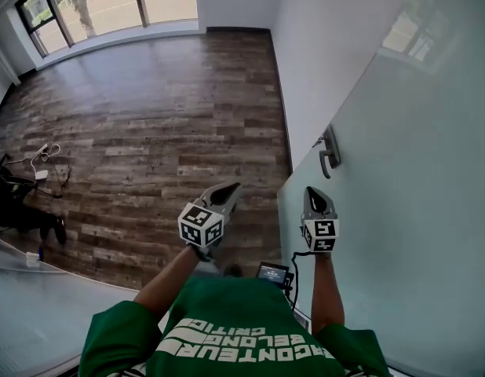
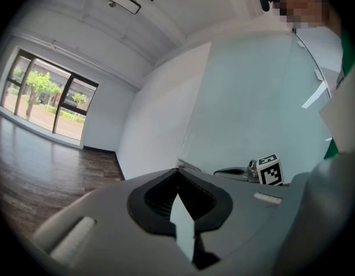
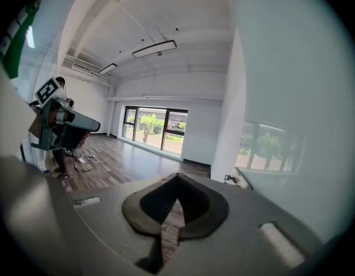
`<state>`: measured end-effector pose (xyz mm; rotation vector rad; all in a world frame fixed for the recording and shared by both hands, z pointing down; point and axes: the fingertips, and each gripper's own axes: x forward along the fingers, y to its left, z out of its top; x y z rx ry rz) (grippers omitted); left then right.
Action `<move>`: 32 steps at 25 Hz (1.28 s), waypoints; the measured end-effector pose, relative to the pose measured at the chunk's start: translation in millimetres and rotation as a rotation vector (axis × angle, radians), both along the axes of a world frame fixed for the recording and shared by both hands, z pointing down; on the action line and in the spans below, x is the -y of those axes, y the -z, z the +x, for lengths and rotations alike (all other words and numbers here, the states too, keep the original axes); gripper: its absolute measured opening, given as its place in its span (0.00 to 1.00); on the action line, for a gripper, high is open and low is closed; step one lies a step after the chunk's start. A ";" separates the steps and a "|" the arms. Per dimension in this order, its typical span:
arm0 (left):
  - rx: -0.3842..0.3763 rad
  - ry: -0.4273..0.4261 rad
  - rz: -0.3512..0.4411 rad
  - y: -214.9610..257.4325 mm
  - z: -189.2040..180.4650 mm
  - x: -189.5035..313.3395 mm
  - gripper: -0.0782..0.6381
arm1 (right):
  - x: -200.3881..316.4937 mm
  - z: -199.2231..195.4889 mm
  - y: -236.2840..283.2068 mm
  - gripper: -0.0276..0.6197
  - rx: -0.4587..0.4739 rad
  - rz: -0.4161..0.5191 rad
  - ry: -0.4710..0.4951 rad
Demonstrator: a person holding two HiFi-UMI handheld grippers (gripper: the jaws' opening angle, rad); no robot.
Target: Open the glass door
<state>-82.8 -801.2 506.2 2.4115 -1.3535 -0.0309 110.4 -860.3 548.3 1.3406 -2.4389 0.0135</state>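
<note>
Glass door [image 1: 399, 179]: frosted pane on your right, handle [image 1: 330, 152] at its near edge, untouched.
Right gripper [image 1: 313, 195]: jaws closed, empty, below the handle.
Left gripper [image 1: 229, 188]: closed, empty.
Risk: your closed jaws may glance off the handle onto glass.

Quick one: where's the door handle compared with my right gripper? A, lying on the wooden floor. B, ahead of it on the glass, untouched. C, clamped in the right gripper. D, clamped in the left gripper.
B: the door handle sits on the glass door ahead of the right gripper, which is shut, empty and apart from it.
</note>
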 end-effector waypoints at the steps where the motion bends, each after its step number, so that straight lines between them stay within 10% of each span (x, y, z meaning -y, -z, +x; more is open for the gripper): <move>1: 0.004 0.010 0.006 2.2 -8.5 -3.1 0.13 | -1.8 -6.2 1.4 0.03 0.002 -0.003 0.008; 16: -0.015 0.164 0.049 17.1 -163.6 -47.4 0.13 | -21.6 -130.5 15.7 0.03 0.052 -0.004 0.068; 32: -0.040 0.117 0.058 7.4 -207.9 -69.6 0.13 | -41.9 -170.9 22.3 0.03 0.024 0.002 0.080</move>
